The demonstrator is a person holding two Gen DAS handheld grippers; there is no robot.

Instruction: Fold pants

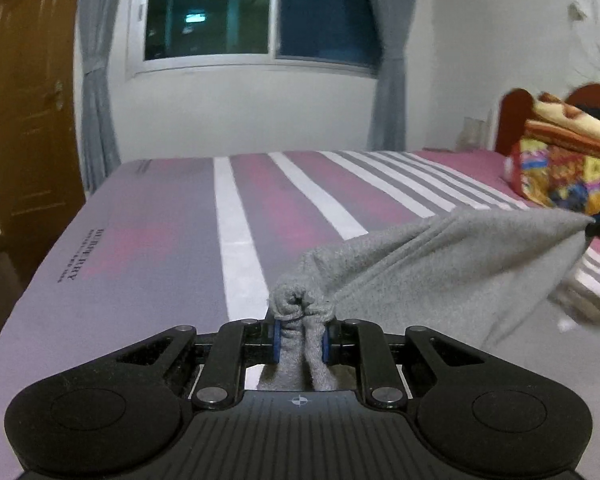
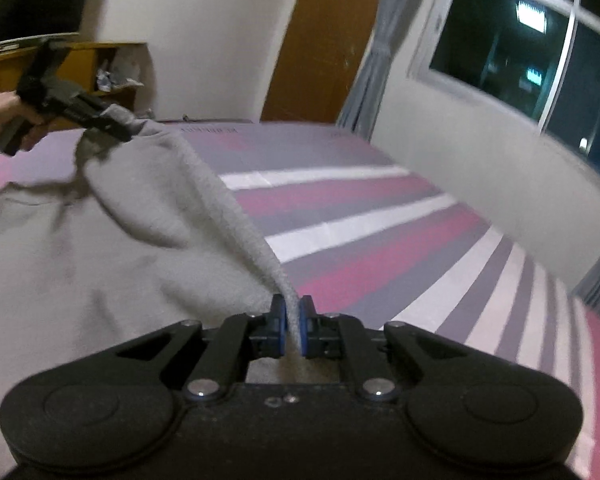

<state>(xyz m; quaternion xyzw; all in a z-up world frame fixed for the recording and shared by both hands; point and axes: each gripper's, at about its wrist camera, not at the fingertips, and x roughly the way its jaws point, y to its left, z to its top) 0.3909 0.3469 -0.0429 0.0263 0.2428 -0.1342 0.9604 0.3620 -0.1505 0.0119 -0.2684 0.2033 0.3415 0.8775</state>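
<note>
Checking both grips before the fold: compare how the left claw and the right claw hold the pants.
The left claw pinches a thick, bunched wad of the grey pants; the right claw pinches one thin edge. Cloth curls above the left claw's pads, while it runs straight out from the right claw. Both are shut on the fabric, lifted over the striped bed.

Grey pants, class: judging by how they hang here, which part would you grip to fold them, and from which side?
Probably the stretched top edge of the grey pants, near its two ends, approached from above. The left gripper and right gripper already pinch there, so the cloth hangs between them.
</note>
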